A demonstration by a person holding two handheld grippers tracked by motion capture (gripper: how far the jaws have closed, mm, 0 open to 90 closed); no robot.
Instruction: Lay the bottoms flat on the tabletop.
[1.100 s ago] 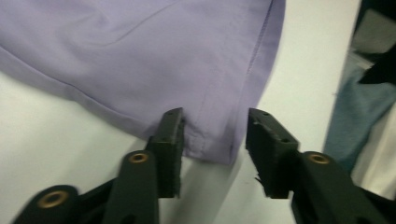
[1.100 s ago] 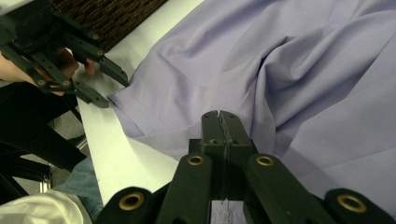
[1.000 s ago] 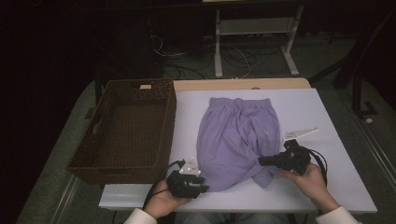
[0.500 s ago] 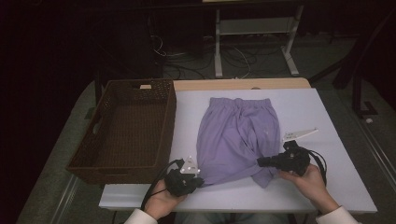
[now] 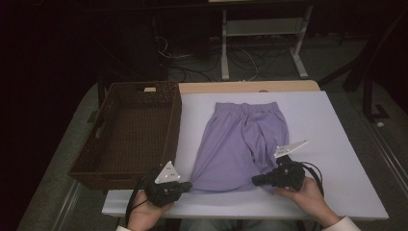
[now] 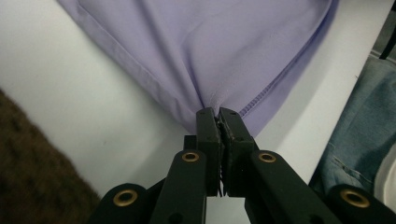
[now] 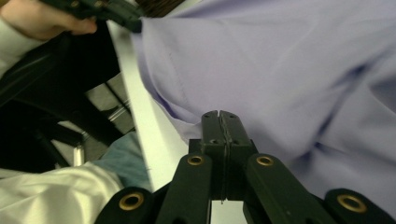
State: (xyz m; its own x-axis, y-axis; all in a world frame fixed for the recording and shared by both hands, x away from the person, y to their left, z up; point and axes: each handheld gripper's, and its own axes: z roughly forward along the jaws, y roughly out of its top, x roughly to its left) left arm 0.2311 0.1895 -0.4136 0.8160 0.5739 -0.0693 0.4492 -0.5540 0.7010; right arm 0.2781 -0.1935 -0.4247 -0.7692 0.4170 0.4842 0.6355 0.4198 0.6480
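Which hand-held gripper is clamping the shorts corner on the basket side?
The left hand-held gripper: it is shut on the purple shorts at the hem corner beside the brown wicker basket. The right hand-held gripper pinches the opposite corner.

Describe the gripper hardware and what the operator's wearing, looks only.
Both the left gripper and the right gripper are black, each topped by a pale grey three-cornered plate with small dark markings, and a black cable loops back from each. In the gripper views the jaws are matte black linkage arms with brass-coloured rivets and ridged inner faces. The person wears white sleeves and blue jeans.
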